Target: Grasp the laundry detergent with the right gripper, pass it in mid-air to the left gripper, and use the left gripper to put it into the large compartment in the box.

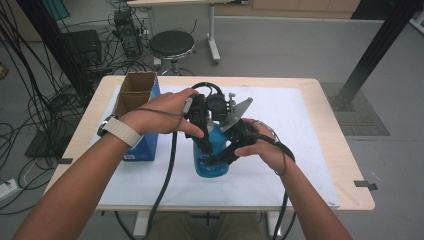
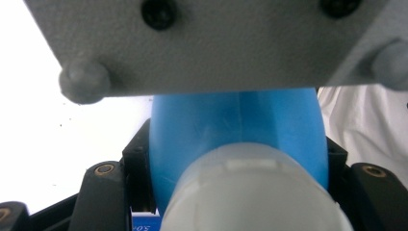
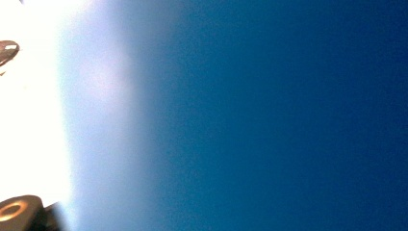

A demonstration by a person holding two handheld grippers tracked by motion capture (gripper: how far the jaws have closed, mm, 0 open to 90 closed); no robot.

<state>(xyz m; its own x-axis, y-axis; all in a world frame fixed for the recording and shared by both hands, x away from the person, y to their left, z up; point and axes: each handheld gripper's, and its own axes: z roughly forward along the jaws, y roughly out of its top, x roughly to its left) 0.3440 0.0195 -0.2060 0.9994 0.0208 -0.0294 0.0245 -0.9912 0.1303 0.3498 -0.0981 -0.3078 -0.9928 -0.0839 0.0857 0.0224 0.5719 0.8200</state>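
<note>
A translucent blue plastic bottle [image 1: 211, 159] stands upright on the white sheet [image 1: 300, 145] that covers the light wooden table [image 1: 345, 165], and everything else is placed from it. The left gripper [image 1: 200, 131], black and held in the person's left hand [image 1: 162, 112], comes down on the bottle's upper part from above and from the left; in the left gripper view its two black jaws stand closed against the sides of the bottle's blue shoulder [image 2: 235, 130], with the pale whitish cap [image 2: 250, 192] close to the lens between them. The right gripper [image 1: 225, 152], held in the right hand [image 1: 265, 145], meets the bottle from its right side, lower down on the body, and its jaws are closed on that body; in the right gripper view the blue wall of the bottle [image 3: 269, 115] sits blurred against the lens. A grey three-cornered plate [image 1: 235, 112] on the right gripper rises just above and to the right of the bottle's top, and it hangs over the bottle in the left gripper view [image 2: 202, 43]. An open blue cardboard box [image 1: 137, 107] with a brown inside stands to the left of the bottle, partly behind the left hand. A round black stool [image 1: 171, 44] is on the floor well beyond the bottle, past the far edge of the table.
</note>
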